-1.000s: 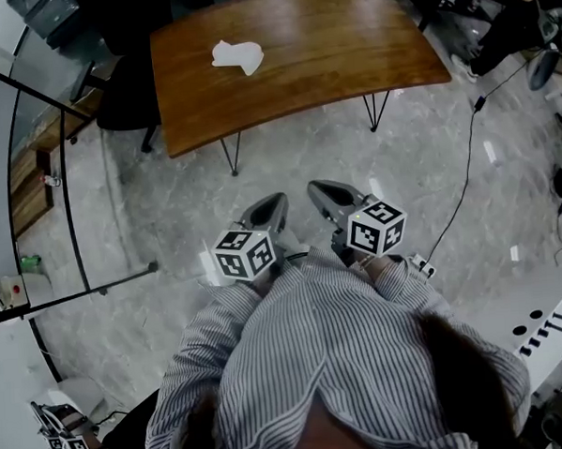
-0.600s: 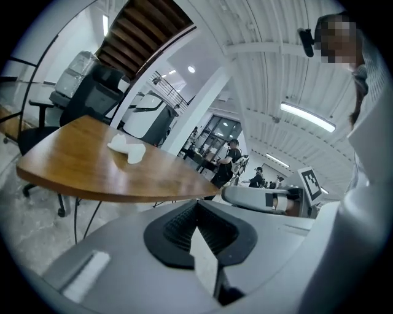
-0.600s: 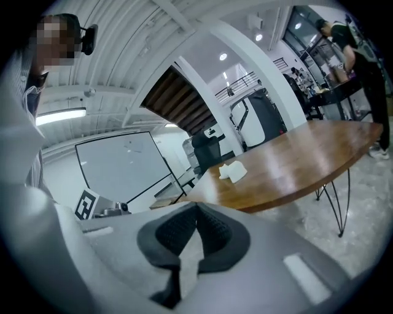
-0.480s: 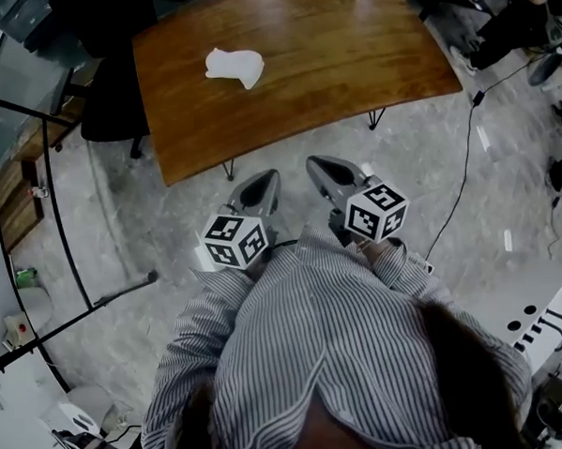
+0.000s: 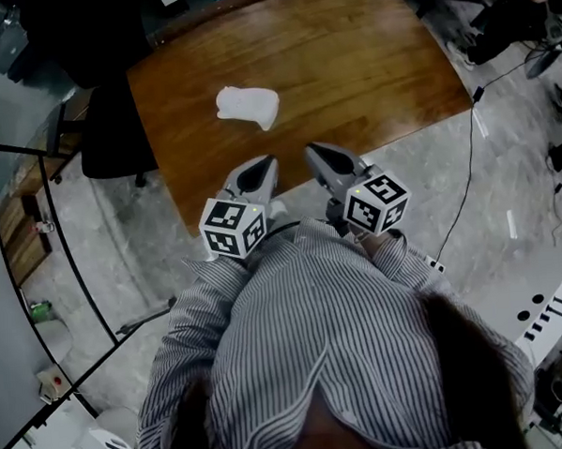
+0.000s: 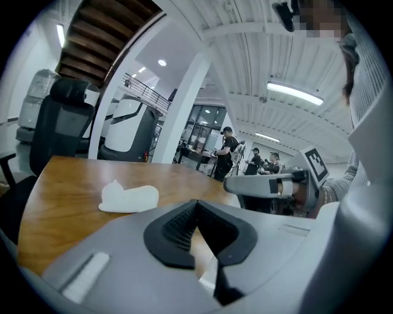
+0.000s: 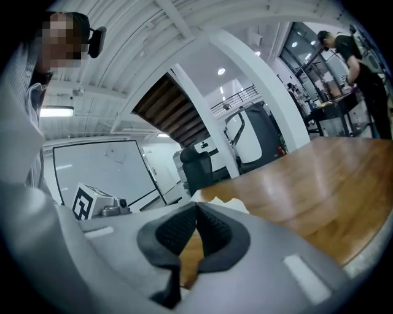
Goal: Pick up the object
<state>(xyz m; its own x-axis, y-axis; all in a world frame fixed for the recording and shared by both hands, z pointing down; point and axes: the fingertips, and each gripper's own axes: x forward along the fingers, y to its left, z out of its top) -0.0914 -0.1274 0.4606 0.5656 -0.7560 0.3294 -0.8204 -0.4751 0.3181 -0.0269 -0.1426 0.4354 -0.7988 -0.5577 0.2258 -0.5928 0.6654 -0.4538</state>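
A white crumpled lump (image 5: pixel 248 106) lies on the brown wooden table (image 5: pixel 367 64), left of its middle. My left gripper (image 5: pixel 260 165) and right gripper (image 5: pixel 316 155) are held side by side at the table's near edge, both shut and empty, short of the lump. In the left gripper view the lump (image 6: pixel 129 197) sits ahead and left of the shut left gripper (image 6: pixel 196 206), with the right gripper (image 6: pixel 270 184) off to the right. In the right gripper view the lump (image 7: pixel 226 200) peeks out just behind the shut right gripper (image 7: pixel 196 208).
A black office chair (image 5: pixel 115 134) stands at the table's left end. A thin black cable (image 5: pixel 466 176) runs over the marble floor on the right. A dark rail (image 5: pixel 72 267) curves along the left. Several people (image 6: pixel 228 152) stand far beyond the table.
The person has stepped toward the table. Both grippers, still shut, went from over the floor to the table's near edge, and the white lump is nearer to them.
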